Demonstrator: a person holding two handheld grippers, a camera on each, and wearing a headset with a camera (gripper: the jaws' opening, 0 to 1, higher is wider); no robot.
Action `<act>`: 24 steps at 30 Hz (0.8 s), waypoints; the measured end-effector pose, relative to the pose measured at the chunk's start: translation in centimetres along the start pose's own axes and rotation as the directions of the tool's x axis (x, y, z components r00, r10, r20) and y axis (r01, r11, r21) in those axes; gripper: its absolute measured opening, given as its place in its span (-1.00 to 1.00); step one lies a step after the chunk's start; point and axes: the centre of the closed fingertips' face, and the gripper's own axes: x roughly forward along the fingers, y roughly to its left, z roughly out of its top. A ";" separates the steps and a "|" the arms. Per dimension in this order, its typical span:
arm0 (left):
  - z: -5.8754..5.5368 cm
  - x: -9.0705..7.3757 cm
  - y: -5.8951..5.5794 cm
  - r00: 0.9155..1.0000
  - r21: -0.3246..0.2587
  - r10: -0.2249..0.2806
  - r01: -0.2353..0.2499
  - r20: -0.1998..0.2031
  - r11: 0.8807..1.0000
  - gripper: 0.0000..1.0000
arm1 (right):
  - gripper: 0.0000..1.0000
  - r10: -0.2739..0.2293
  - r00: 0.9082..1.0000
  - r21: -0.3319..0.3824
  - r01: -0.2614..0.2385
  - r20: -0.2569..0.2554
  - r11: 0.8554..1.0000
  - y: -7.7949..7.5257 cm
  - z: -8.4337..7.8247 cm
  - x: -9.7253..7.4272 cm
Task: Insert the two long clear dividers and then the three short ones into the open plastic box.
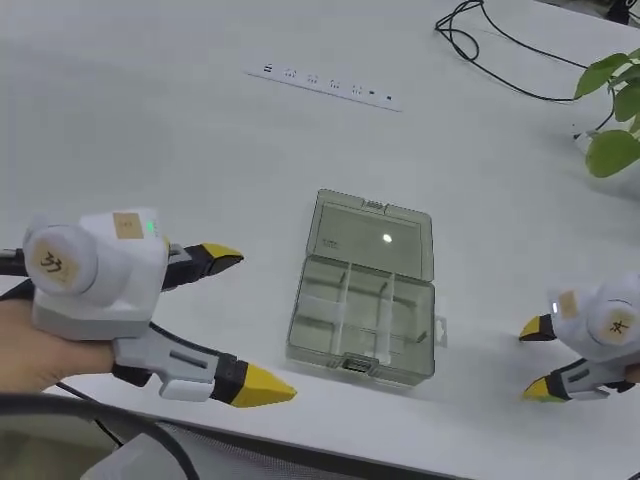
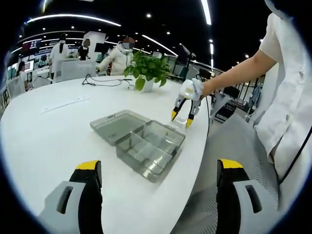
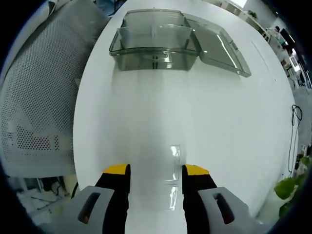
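Both grippers stand apart from the open plastic box (image 1: pixel 360 320) in the head view. The left gripper (image 1: pixel 252 320) is to the left of the box, its jaws spread wide with nothing between them. The right gripper (image 1: pixel 533 360) is to the right of the box, its jaws part open, and I cannot tell from here what lies under it. The box sits on the white table (image 1: pixel 150 140) with its lid (image 1: pixel 375 232) laid back on the far side. Faint clear lines inside suggest that some dividers already stand in it, though how many cannot be told. In the left gripper view the jaws rise wide apart and empty, the box (image 2: pixel 146 144) lies ahead of them, and the right gripper (image 2: pixel 184 111) hovers past the box's far corner. In the right gripper view the jaws are moderately open and hold nothing. A clear divider (image 3: pixel 174 168) lies flat on the table between them, well apart from the box (image 3: pixel 155 46) ahead. The step in hand looks like picking up that strip. To do it well, the right gripper should come down square over the strip with one jaw along each long edge, then close slowly, since thin plastic lying flat is likely to skid or spring away. Lifted by its middle, the strip should hang level, with both ends free to drop into the box's slots, and the left gripper is well placed to steady the box's near wall.
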 end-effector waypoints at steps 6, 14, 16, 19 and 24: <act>-0.1 0.0 -0.2 1.000 0.004 -0.005 0.005 -0.005 1.000 1.00 | -0.34 -0.002 1.000 0.000 0.002 0.001 1.000 -0.2 0.0 0.0; 0.1 -0.1 -0.2 1.000 0.011 -0.008 0.008 -0.008 1.000 1.00 | -0.35 -0.012 1.000 0.001 0.012 -0.006 1.000 -0.2 -0.1 -0.1; 0.2 -0.1 -0.1 1.000 0.012 -0.007 0.007 -0.008 1.000 1.00 | -0.35 -0.029 0.999 -0.018 0.029 -0.013 0.999 -0.3 0.0 -0.3; 0.4 -0.1 -0.1 1.000 0.016 -0.009 0.009 -0.005 1.000 1.00 | -0.35 -0.052 0.999 -0.010 0.052 0.015 0.999 -0.5 0.9 -1.1; 0.9 0.0 0.0 1.000 0.015 -0.005 0.005 0.002 1.000 1.00 | -0.35 -0.097 0.994 -0.010 0.097 0.052 0.995 -0.9 2.5 -2.7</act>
